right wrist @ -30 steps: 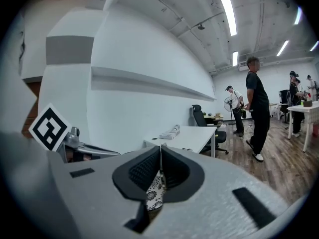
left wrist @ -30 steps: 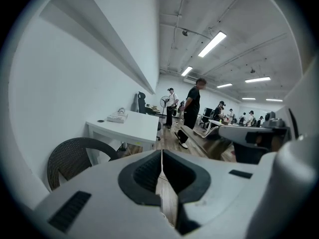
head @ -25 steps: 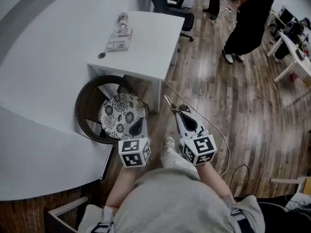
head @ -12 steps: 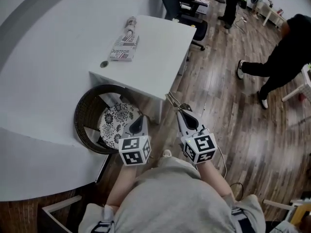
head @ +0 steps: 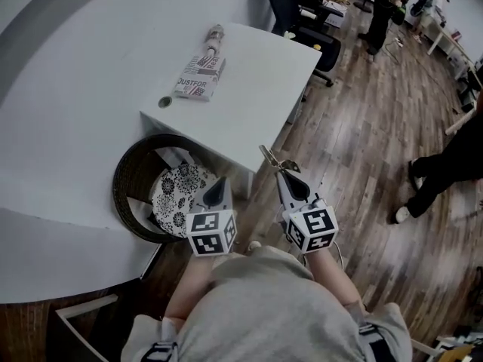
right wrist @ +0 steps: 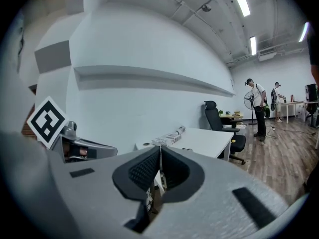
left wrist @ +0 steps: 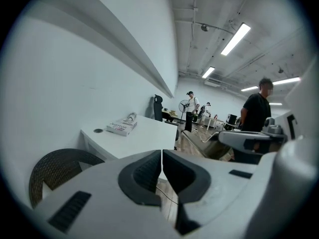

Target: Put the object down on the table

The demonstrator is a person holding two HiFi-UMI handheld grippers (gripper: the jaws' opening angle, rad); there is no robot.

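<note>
My right gripper is shut on a small thin metal object, part of which dangles below the jaws. It hovers over the wood floor just short of the white table's near corner. My left gripper is shut with nothing between its pads, above the rim of a dark wicker basket. Both point towards the table.
A printed packet with a roll on it and a small round disc lie on the table's far left. A patterned plate sits in the basket. A black office chair stands behind the table; a person's legs are at right.
Both grippers have come closer to the table's near corner, still shut. The person in black has walked off to the right edge of the head view.
</note>
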